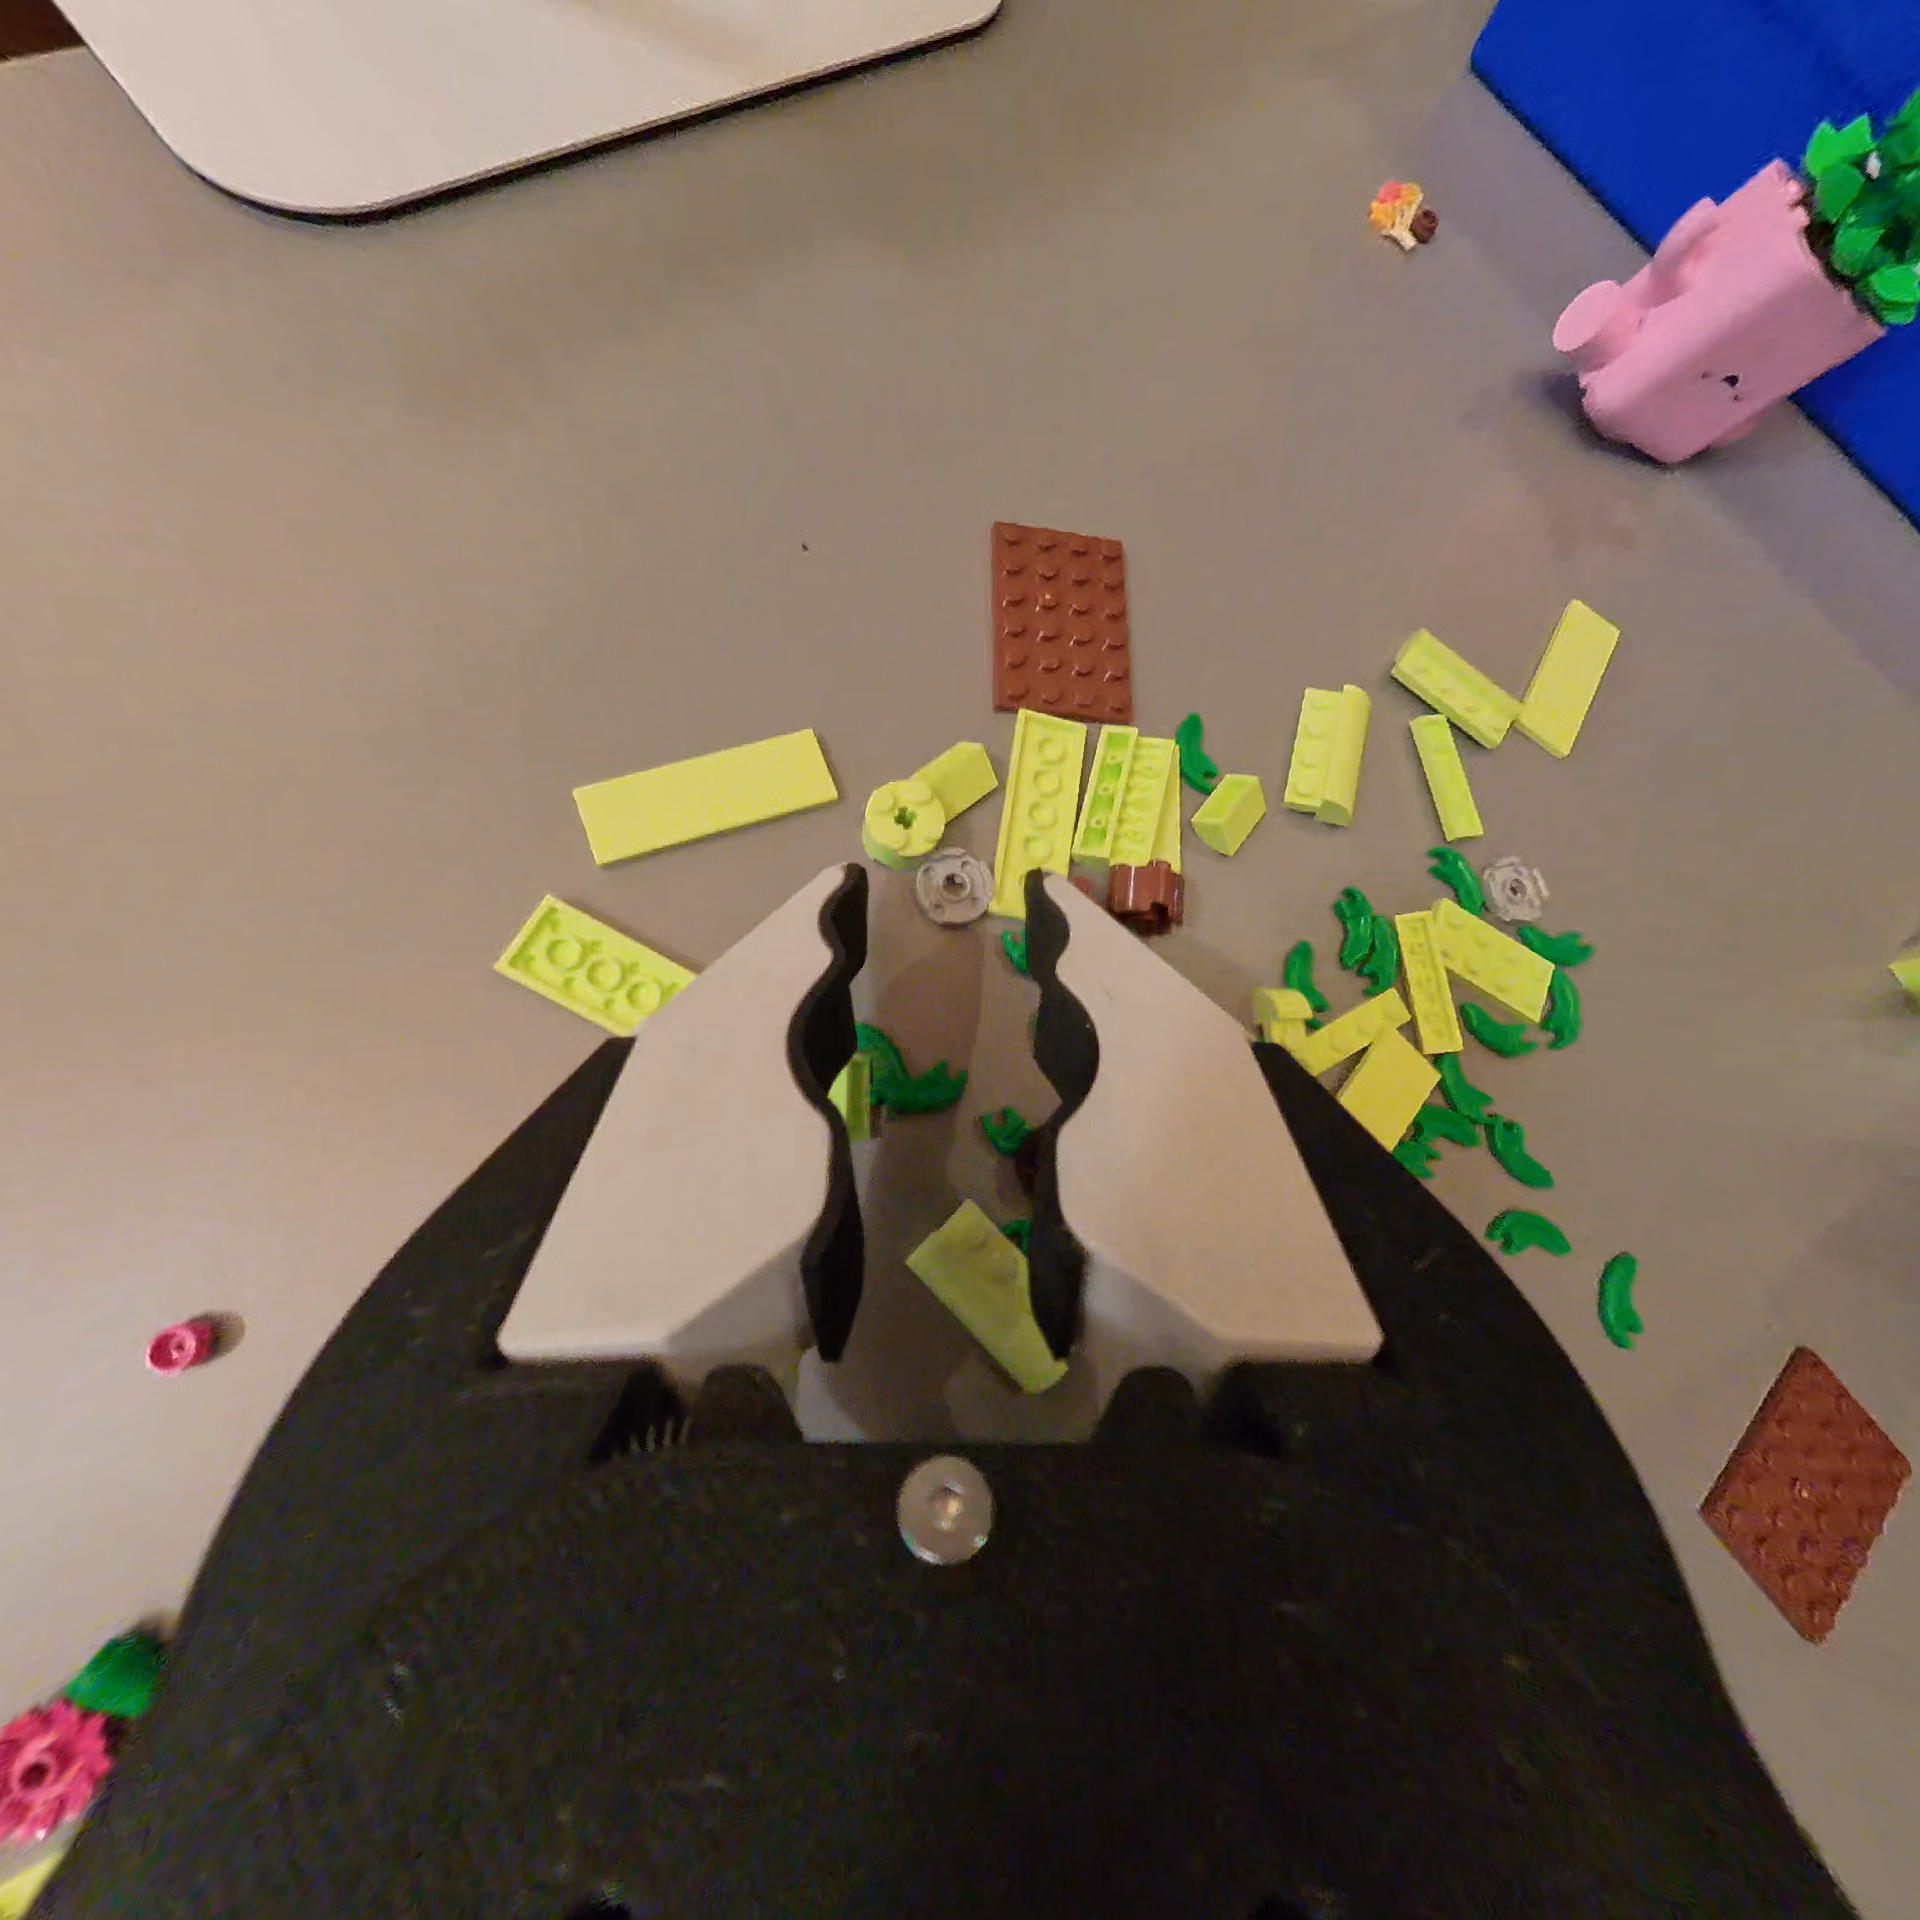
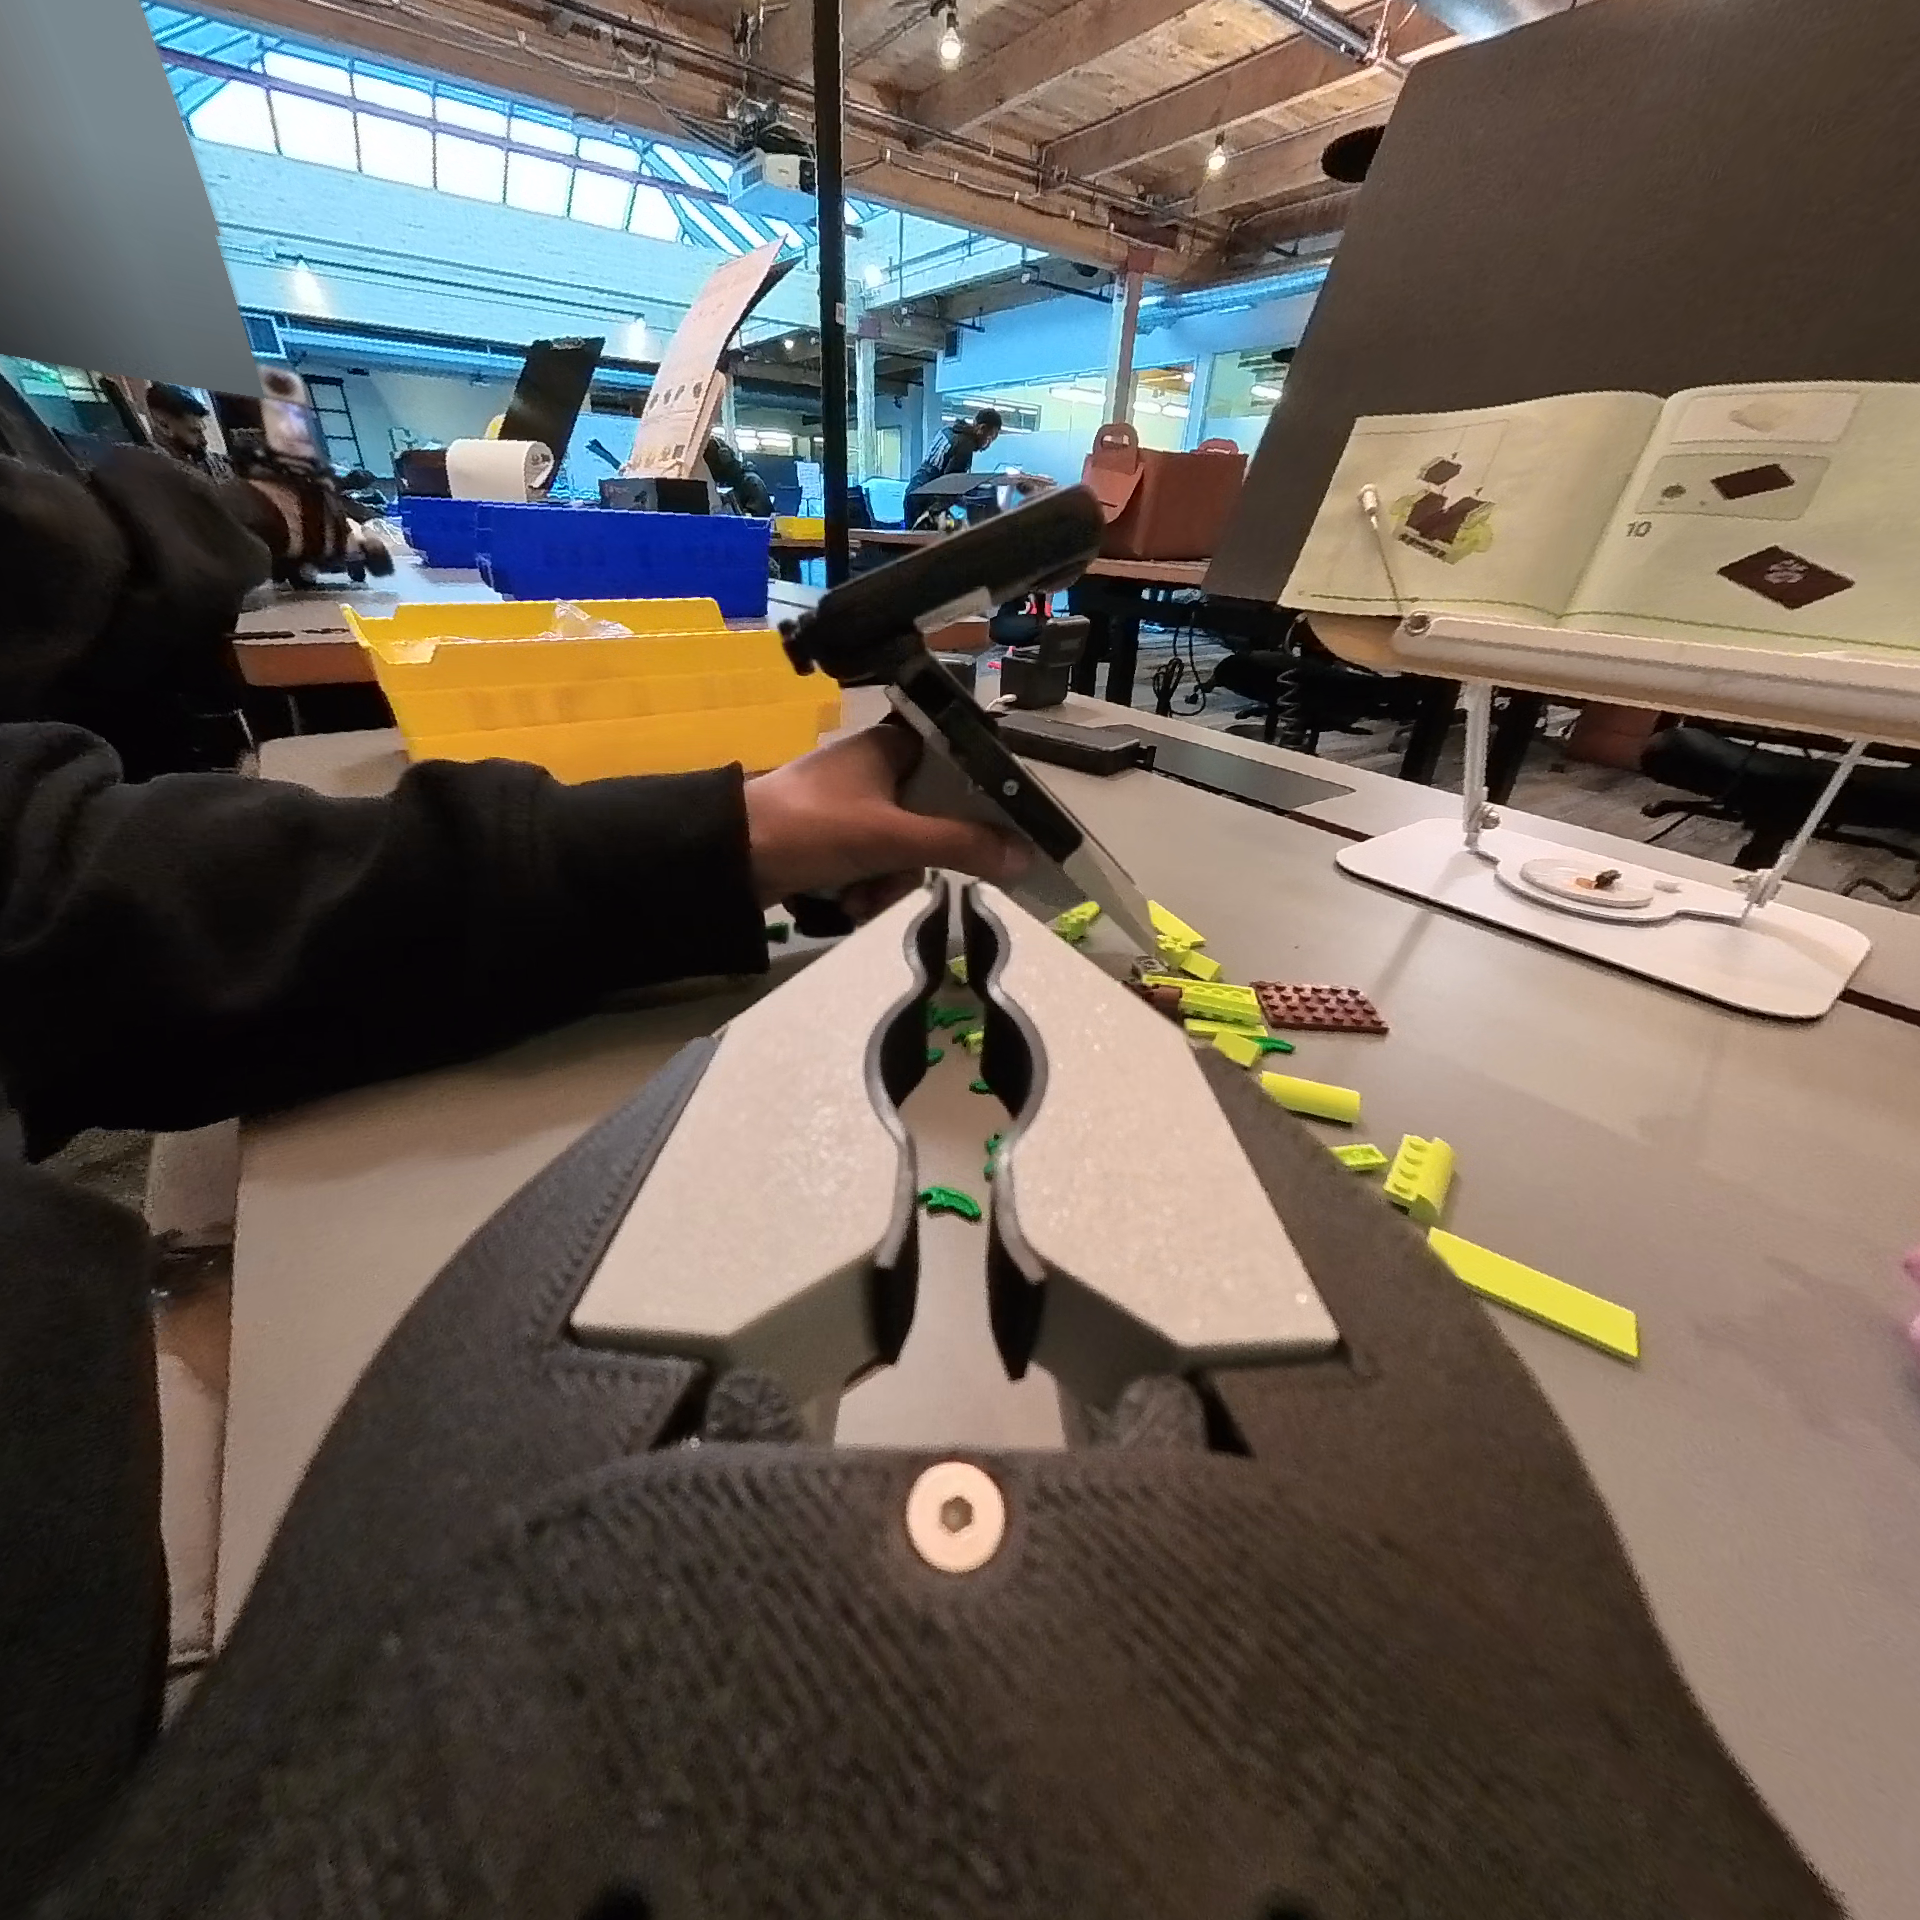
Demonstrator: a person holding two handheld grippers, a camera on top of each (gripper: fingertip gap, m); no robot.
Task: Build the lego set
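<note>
**Small, stiff, slick pieces: take the grey round plate by its rim**

Your left gripper (image 1: 945, 894) hangs over the pile with its jaws part-way open and nothing held. The grey round plate (image 1: 951, 884) lies flat on the table (image 1: 416, 520) right between the tips. Just beyond them are the lime plates (image 1: 1039, 800), and the brown plate (image 1: 1060, 621) lies further ahead. A small brown piece (image 1: 1146, 891) sits just outside the right tip. Green leaf pieces (image 1: 914, 1081) lie under the jaws, further back.

These parts look light, rigid and smooth, so I judge they will skid or flip if pressed from above. Pinch the round plate across its rim, low against the table.

Your right gripper (image 2: 954, 902) is held aside, its jaws nearly closed with a narrow gap, holding nothing.
</note>
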